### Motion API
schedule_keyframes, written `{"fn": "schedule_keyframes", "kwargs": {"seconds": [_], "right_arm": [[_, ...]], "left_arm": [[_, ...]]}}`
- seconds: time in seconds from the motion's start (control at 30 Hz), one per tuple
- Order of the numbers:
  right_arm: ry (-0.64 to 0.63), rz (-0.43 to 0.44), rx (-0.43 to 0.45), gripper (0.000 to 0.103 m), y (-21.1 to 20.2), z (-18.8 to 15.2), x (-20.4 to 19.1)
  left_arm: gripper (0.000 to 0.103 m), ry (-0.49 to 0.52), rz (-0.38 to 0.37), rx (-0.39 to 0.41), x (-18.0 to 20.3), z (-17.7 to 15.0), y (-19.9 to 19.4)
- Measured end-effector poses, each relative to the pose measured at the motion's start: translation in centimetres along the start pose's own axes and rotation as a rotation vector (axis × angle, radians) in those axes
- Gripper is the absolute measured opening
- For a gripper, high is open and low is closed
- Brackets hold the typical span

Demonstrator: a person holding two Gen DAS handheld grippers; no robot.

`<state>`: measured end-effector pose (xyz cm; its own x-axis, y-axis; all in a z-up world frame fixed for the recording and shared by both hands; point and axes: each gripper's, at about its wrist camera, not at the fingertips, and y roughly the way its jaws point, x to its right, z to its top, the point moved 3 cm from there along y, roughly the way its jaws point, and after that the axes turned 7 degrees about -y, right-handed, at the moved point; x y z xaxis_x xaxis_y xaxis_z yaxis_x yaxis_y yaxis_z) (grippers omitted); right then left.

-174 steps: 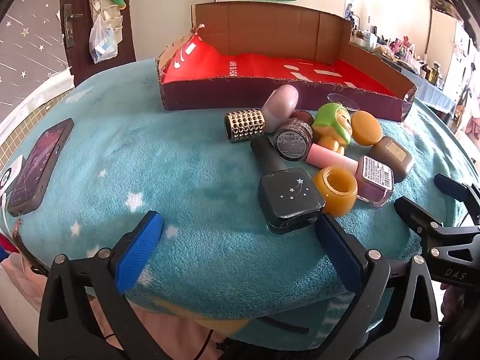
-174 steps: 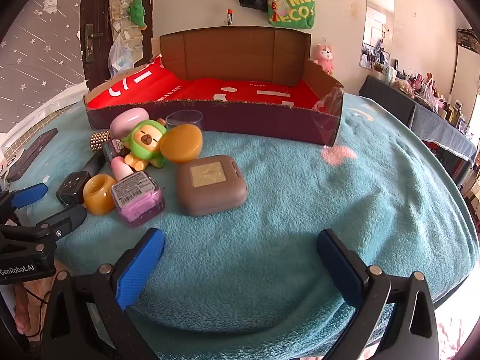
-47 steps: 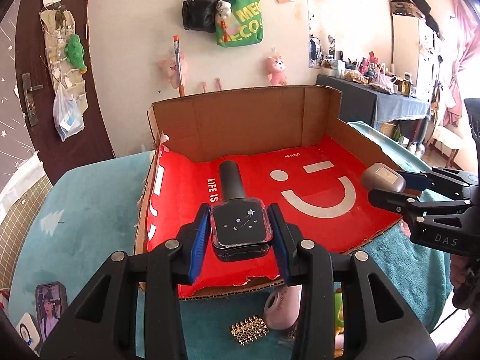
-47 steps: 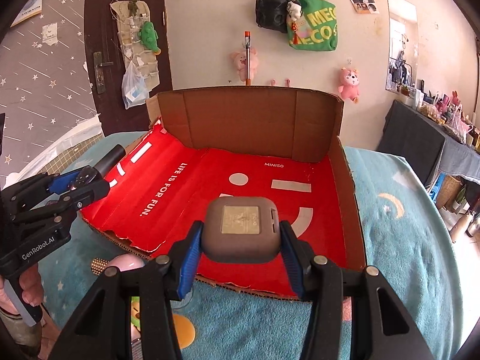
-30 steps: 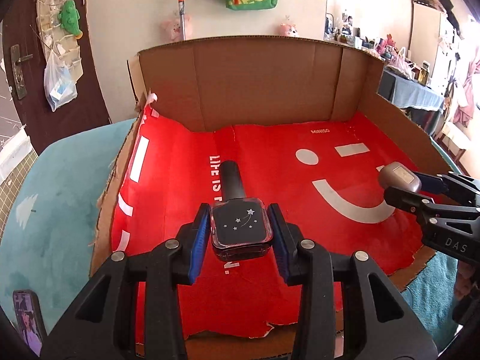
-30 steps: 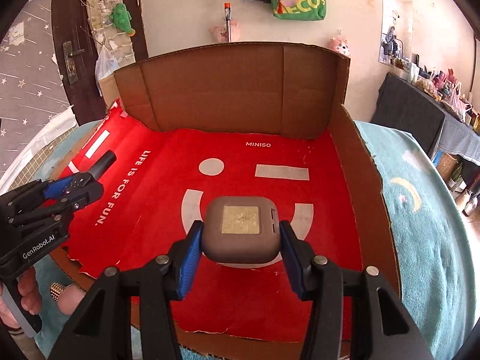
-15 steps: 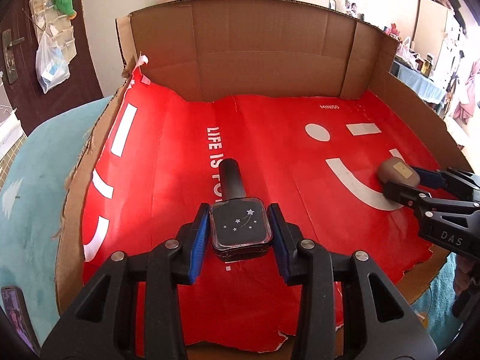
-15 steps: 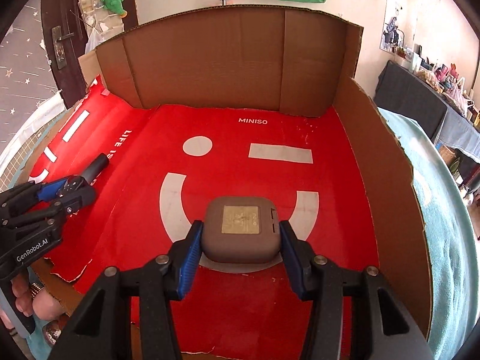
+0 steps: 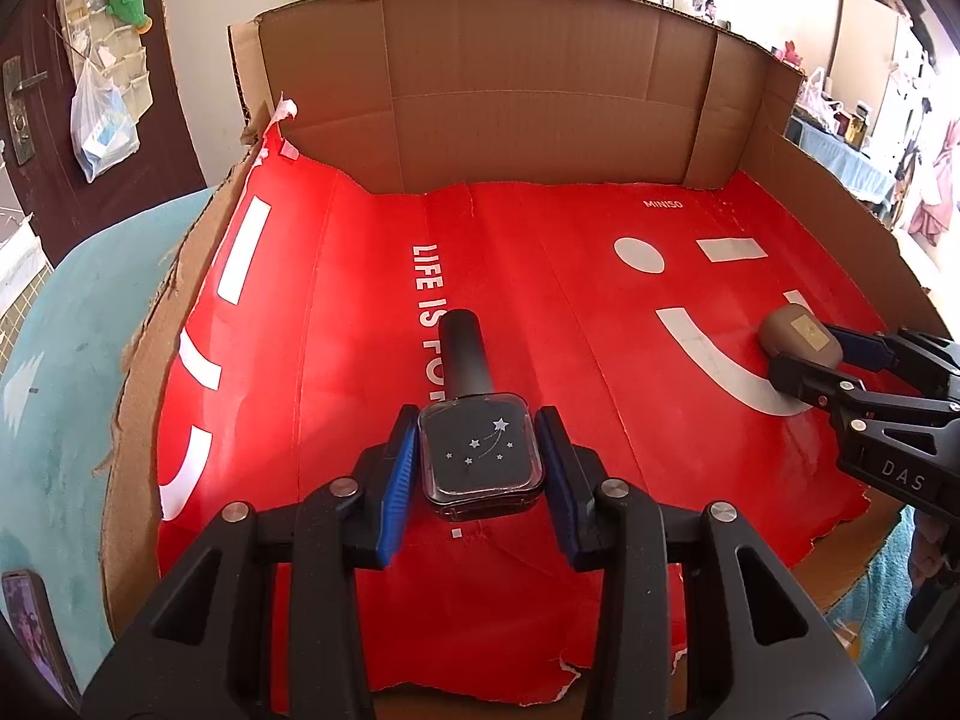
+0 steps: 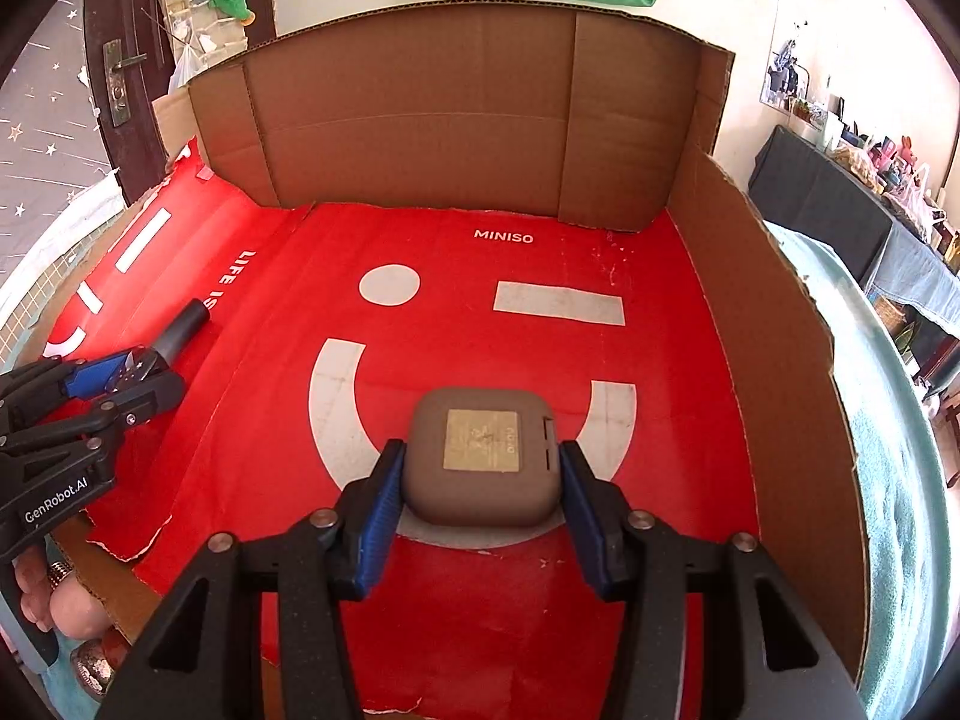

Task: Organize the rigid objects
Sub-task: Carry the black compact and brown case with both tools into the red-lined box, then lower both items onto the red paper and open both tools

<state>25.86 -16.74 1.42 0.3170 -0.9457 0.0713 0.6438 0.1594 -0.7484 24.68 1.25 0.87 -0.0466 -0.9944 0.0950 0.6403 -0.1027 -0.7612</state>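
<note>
My left gripper (image 9: pixel 478 468) is shut on a black square bottle (image 9: pixel 480 456) with a star print and a long black cap, held over the red floor of the cardboard box (image 9: pixel 492 90). In the right wrist view my right gripper (image 10: pixel 480 486) is shut on a brown rounded case (image 10: pixel 483 456) with a gold label, low over the white smile mark on the box floor. Each gripper also shows in the other view: the right gripper (image 9: pixel 804 354) with the brown case (image 9: pixel 795 336) at the right, the left gripper (image 10: pixel 129 375) with the black bottle (image 10: pixel 180 324) at the left.
The box has tall cardboard walls (image 10: pixel 450 114) at the back and right, and a torn low front edge. It stands on a teal fleece blanket (image 9: pixel 54 360). A phone (image 9: pixel 30 618) lies at the left. A pink rounded item (image 10: pixel 75 603) and a studded item (image 10: pixel 93 666) lie outside the box front.
Both grippers have carried their objects forward and lower into the box; the red floor now fills both views. Neither grip has altered.
</note>
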Motion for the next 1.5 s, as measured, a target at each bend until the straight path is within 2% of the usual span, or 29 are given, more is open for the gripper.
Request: {"fn": "schedule_keyframes", "kwargs": {"seconds": [0.4, 0.5, 0.57, 0.67, 0.8, 1.0, 1.2, 1.33, 1.5], "right_arm": [[0.001, -0.002, 0.0, 0.053, 0.1, 0.1, 0.1], [0.001, -0.002, 0.0, 0.053, 0.1, 0.1, 0.1], [0.002, 0.0, -0.002, 0.055, 0.1, 0.1, 0.1], [0.003, -0.002, -0.003, 0.057, 0.1, 0.1, 0.2], [0.007, 0.003, -0.005, 0.063, 0.1, 0.1, 0.2], [0.011, 0.011, 0.005, 0.068, -0.4, 0.0, 0.2], [0.014, 0.021, 0.04, 0.076, -1.6, 0.2, 0.0], [0.022, 0.034, 0.069, 0.08, -2.6, 0.2, -0.1], [0.03, 0.06, 0.108, 0.085, -4.1, 0.1, -0.3]], "left_arm": [[0.039, -0.004, 0.007, -0.003, -0.1, 0.0, 0.0], [0.046, -0.012, 0.012, -0.007, -0.2, 0.1, 0.1], [0.057, -0.021, 0.003, -0.012, -0.4, 0.1, 0.1], [0.061, -0.011, 0.005, -0.016, -0.2, -0.1, 0.0], [0.062, 0.03, 0.049, 0.011, 0.4, -0.3, -0.4], [0.067, 0.054, 0.073, 0.046, 0.7, -0.3, -1.1], [0.07, 0.053, 0.088, 0.087, 0.6, 0.2, -2.1], [0.077, 0.067, 0.113, 0.124, 0.8, 0.3, -3.3], [0.078, 0.072, 0.127, 0.16, 1.2, 0.3, -4.8]]}}
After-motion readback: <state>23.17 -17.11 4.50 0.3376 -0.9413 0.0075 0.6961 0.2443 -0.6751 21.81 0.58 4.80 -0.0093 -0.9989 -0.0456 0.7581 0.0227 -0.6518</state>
